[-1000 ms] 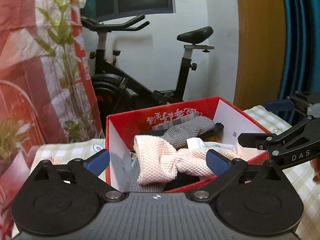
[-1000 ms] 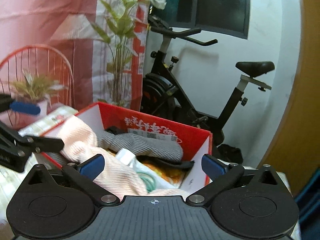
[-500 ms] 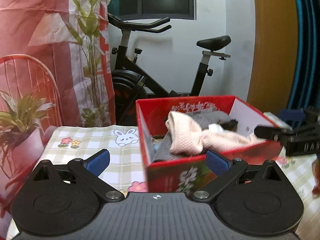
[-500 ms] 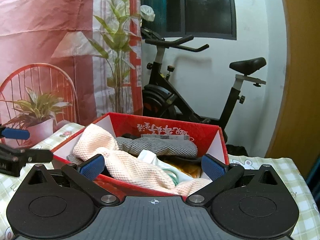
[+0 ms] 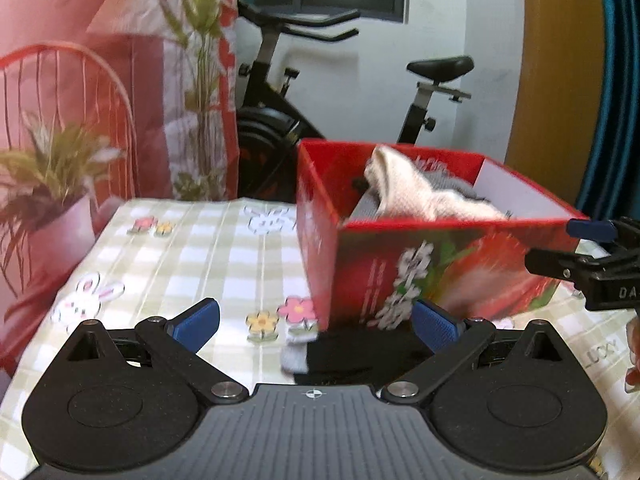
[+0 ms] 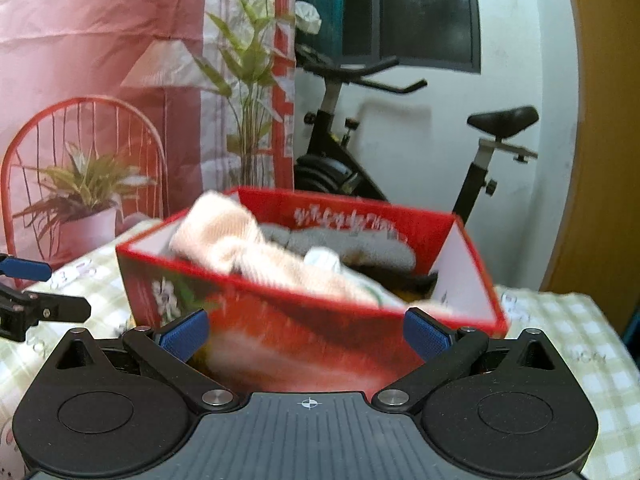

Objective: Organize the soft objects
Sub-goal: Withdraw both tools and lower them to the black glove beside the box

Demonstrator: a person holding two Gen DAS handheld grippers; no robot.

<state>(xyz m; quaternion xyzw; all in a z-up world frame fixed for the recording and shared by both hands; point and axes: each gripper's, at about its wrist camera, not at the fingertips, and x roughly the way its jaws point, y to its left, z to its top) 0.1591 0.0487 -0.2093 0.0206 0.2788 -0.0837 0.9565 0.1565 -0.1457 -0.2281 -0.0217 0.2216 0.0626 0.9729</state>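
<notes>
A red cardboard box (image 5: 432,264) stands on the checked tablecloth (image 5: 192,252). A pale pink knitted cloth (image 5: 416,192) is draped over grey knitwear inside it. A black and grey sock (image 5: 340,354) lies on the cloth in front of the box, between my left fingers. My left gripper (image 5: 316,324) is open and empty, low in front of the box. My right gripper (image 6: 306,334) is open and empty, close before the box (image 6: 304,316), with the pink cloth (image 6: 240,248) and grey knitwear (image 6: 360,248) beyond it. Each gripper shows at the edge of the other view.
A potted plant (image 5: 52,184) and a red wire chair back (image 5: 68,92) stand at the left. An exercise bike (image 5: 320,92) stands behind the table by the white wall. A wooden panel (image 5: 556,80) is at the right.
Both grippers have pulled back from above the box and dropped lower, so the box's front wall now shows. The sock on the table has come into the left wrist view.
</notes>
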